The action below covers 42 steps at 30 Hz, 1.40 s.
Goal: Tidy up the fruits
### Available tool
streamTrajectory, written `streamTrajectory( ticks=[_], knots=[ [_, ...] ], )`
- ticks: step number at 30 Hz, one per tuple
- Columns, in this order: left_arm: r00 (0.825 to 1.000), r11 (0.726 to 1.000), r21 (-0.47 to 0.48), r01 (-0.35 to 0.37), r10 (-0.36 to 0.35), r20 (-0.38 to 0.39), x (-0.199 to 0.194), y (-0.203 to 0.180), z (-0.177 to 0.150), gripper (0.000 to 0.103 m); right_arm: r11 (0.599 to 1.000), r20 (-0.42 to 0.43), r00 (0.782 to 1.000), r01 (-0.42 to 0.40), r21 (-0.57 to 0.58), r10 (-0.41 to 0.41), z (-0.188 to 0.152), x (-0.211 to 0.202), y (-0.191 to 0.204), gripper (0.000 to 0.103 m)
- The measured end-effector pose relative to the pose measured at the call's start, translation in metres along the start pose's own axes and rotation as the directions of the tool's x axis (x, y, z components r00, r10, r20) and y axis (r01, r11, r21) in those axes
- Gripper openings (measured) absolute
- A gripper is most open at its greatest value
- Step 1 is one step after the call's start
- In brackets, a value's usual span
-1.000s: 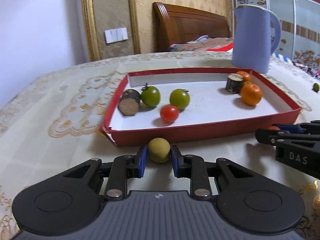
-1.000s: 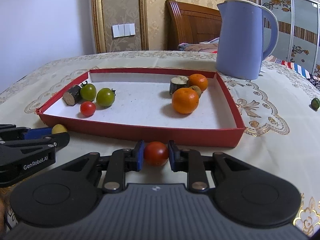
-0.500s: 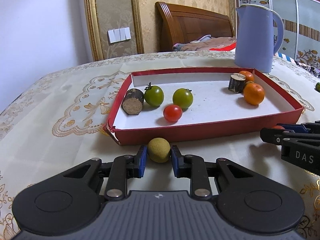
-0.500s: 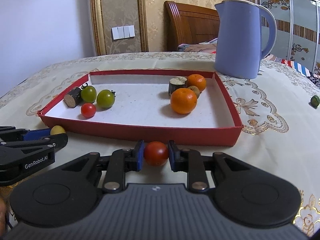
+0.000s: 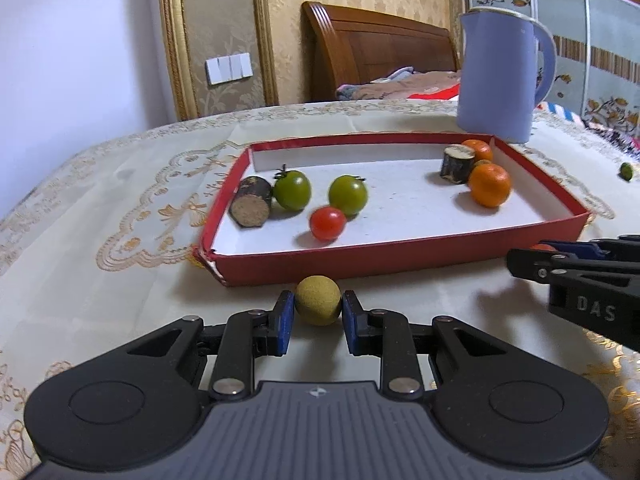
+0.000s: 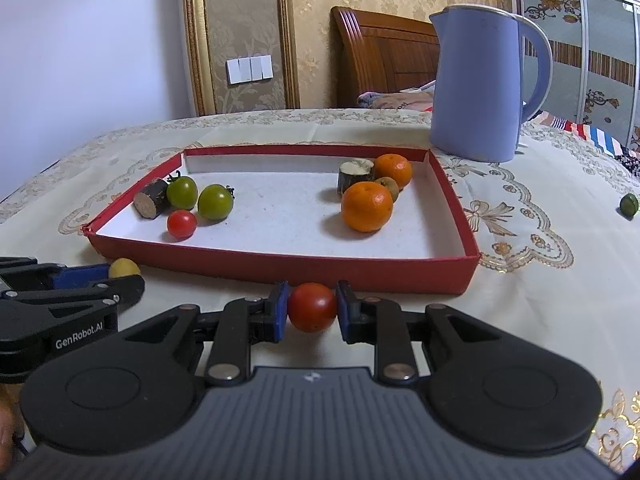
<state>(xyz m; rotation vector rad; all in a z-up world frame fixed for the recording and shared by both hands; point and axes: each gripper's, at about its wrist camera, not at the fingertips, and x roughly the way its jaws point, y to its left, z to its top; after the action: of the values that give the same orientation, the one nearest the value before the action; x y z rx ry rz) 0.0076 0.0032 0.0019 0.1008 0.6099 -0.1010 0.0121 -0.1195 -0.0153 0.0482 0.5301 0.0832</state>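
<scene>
My left gripper point(image 5: 318, 307) is shut on a small yellow-green round fruit point(image 5: 318, 300), held just in front of the red tray's near wall point(image 5: 360, 264). My right gripper point(image 6: 312, 307) is shut on a red cherry tomato point(image 6: 312, 306), also just short of the red tray point(image 6: 280, 266). In the tray's left part lie two green tomatoes point(image 5: 292, 190) point(image 5: 347, 195), a red tomato point(image 5: 327, 223) and a dark wood stub point(image 5: 251, 207). At its right sit two oranges point(image 6: 367, 206) point(image 6: 393, 171), a brownish fruit point(image 6: 387, 188) and an upright wood stub point(image 6: 355, 176).
A lilac jug point(image 6: 478, 84) stands on the tablecloth behind the tray's far right corner. A small green fruit point(image 6: 629, 203) lies alone far right on the cloth. A wooden headboard and wall rise behind the table.
Both views have shifted slightly, so the tray looks a little further right in the left wrist view. Both grips are unchanged, each fruit still between the pads.
</scene>
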Motion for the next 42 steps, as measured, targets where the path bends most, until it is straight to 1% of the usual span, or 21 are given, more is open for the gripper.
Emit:
streamTrajectory(
  ticks=[3,9,13,25,33,36,42],
  knots=[
    [1.000,1.000,-0.020,0.021,-0.021,0.008,-0.003,0.000,0.003,0.025,1.000,0.017,1.000,0.004,-0.008,-0.004,0.002,-0.005,0.000,0.024],
    [1.000,1.000,-0.005,-0.008,0.008,0.021,-0.005,-0.005,0.007,0.025,1.000,0.026,1.000,-0.002,-0.007,0.002,0.004,-0.007,-0.001,0.024],
    [0.998,0.999,0.006,-0.044,0.044,0.037,-0.006,-0.007,0.007,0.025,1.000,0.019,1.000,-0.004,0.005,0.004,0.003,-0.006,-0.003,0.024],
    [0.998,0.998,-0.001,-0.058,0.058,0.023,-0.004,-0.004,0.009,0.025,1.000,0.036,0.999,-0.007,-0.015,0.008,0.009,-0.010,0.002,0.024],
    [0.998,0.998,0.001,-0.057,0.057,0.040,-0.008,-0.005,0.019,0.025,0.999,0.075,0.997,0.011,-0.030,-0.008,0.021,-0.016,0.000,0.024],
    [0.997,0.998,0.015,-0.057,0.056,0.045,-0.008,-0.008,0.025,0.025,0.999,0.074,0.997,0.018,-0.037,-0.015,0.025,-0.013,0.000,0.024],
    [0.999,0.999,-0.033,-0.030,0.032,0.044,0.002,0.002,0.040,0.025,0.999,0.082,0.996,0.040,-0.032,-0.038,0.033,-0.003,-0.003,0.024]
  ],
)
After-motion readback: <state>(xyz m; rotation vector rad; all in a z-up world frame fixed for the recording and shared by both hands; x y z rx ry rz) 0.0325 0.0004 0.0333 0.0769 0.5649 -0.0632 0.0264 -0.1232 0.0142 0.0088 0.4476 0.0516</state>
